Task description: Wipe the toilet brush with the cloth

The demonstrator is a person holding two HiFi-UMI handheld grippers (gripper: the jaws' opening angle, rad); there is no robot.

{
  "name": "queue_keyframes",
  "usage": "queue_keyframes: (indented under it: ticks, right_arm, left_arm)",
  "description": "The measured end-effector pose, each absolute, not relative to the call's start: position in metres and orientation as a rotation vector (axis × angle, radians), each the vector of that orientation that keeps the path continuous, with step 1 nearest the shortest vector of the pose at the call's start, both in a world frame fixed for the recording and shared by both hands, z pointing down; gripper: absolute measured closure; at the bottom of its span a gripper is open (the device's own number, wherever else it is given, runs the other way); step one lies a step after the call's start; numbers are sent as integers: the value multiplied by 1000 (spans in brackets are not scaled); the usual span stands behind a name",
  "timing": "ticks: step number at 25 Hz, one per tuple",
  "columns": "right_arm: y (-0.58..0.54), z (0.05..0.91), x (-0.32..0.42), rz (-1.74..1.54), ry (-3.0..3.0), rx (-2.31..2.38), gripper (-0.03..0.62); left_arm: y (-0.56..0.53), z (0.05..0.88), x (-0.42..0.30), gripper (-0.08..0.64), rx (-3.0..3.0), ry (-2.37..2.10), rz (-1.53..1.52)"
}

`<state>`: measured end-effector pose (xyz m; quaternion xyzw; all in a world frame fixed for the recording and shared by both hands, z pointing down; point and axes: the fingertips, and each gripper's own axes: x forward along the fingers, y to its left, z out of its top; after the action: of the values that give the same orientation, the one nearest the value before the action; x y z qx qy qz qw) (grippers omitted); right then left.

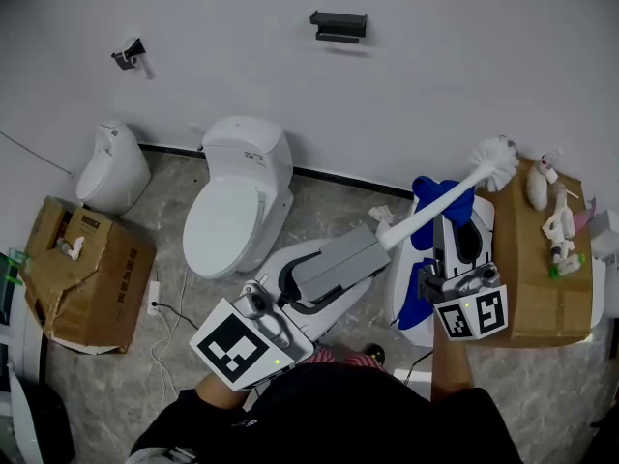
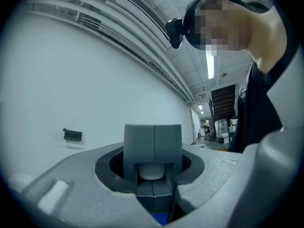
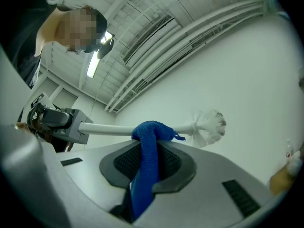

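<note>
- Blue cloth (image 3: 153, 131) — pinched in the clenched jaws of the right gripper (image 3: 148, 167), draped over the white handle of the toilet brush (image 3: 208, 125).
- The left gripper (image 1: 377, 241) clamps the handle's near end — bristles point far right, beside a cardboard box (image 1: 542, 278).
- A toilet (image 1: 237, 201) stands to the left.

The toilet brush (image 2: 151, 171) shows in the left hand-held gripper (image 2: 153, 146) view only as a white stub between the jaws, the rest hidden; a blue scrap (image 2: 161, 218) is cut off at the bottom edge. The cloth (image 3: 152, 129) vanishes at its lower end between the jaws of the right hand-held gripper (image 3: 146, 151); the items (image 1: 559, 222) on the cardboard box (image 1: 527, 288) at the head view's right are too small to tell.
</note>
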<state>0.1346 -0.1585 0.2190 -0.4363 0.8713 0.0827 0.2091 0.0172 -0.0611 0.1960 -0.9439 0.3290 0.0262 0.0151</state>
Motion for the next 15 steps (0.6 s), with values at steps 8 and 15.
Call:
queue_keyframes:
  ticks: [8, 15]
  right_arm:
    - [-161, 214, 154, 231, 2382, -1268, 523]
    - [-167, 212, 163, 228, 2366, -1299, 523]
  left_arm:
    - [-53, 195, 19, 396, -2935, 980, 82]
    - [-55, 195, 20, 396, -2945, 964, 85]
